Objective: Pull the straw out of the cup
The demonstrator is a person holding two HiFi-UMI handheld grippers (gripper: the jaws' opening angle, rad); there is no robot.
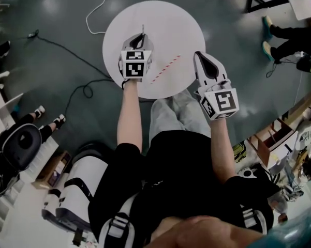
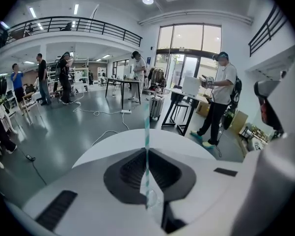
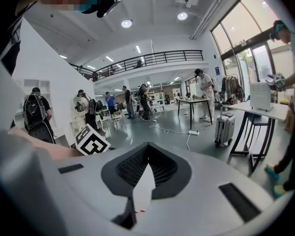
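Note:
A teal-and-white striped straw [image 2: 146, 127] stands upright, pinched between the closed jaws of my left gripper [image 2: 147, 154]. Below the jaws a bit of clear cup [image 2: 152, 199] shows through the gap. In the head view the left gripper [image 1: 141, 37] hangs over the round white table [image 1: 165, 19], the straw's thin top [image 1: 143, 30] pokes out past it, and the cup is hidden under it. A red-and-white straw [image 1: 165, 68] lies flat on the table. My right gripper [image 1: 201, 57] hovers at the table's right edge, its jaws [image 3: 148, 159] shut with nothing between them.
Cables [image 1: 77, 61] trail over the grey floor left of the table. A seated person's feet [image 1: 271, 35] are at the far right, with boxes and shelves [image 1: 271, 138] lower right. In the left gripper view a black-framed table [image 2: 186, 100] and standing people are behind.

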